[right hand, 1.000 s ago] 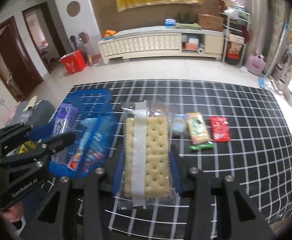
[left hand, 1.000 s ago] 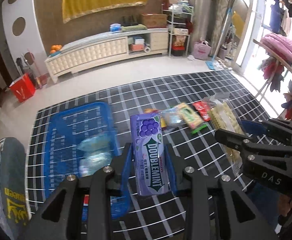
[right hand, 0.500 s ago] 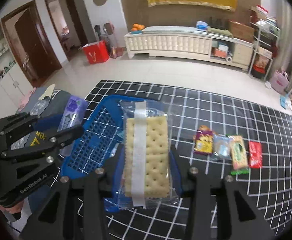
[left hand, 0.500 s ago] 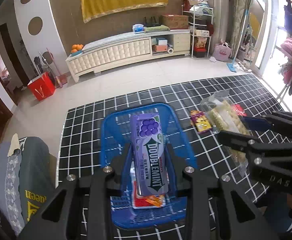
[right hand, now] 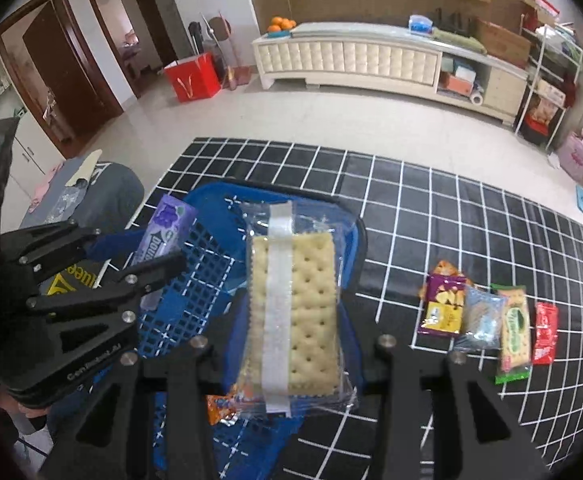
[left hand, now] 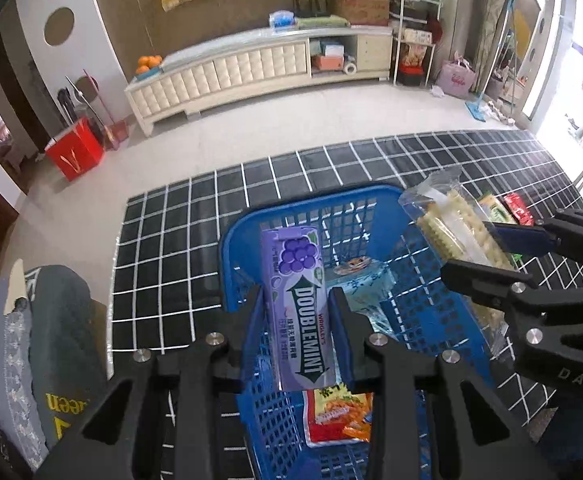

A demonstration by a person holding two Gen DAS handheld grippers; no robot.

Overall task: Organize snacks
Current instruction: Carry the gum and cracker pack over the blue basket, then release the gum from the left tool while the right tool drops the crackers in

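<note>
Right now the left gripper [left hand: 297,308] is pinching a purple Doublemint gum pack [left hand: 300,308] between its blue pads, the pack standing lengthwise along the fingers and hanging above the blue plastic basket [left hand: 247,224]. Beside it, the right gripper [right hand: 293,320] is clamping a clear-wrapped cracker pack [right hand: 293,308] by its long sides, a white seal strip running down the middle of the wrapper, and this pack too is hovering over the basket's open top. Both tools are pointing steeply down toward the basket, which is sitting on a black mat with a white grid [right hand: 431,208]. Inside the basket a pale blue packet [left hand: 361,280] is lying on the mesh floor, and a red and orange snack bag [left hand: 339,416] is showing under the gum pack, nearer the camera. From the right wrist view, four snacks are lying in a row on the mat, well apart from the basket: a purple and yellow packet [right hand: 443,304], a clear bluish packet [right hand: 481,322] just beside it, a green and cream bar [right hand: 513,332], and a small red packet [right hand: 545,332] at the far end. A grey cushion with yellow lettering [left hand: 55,344] is lying off the mat's left edge in the left wrist view.
</note>
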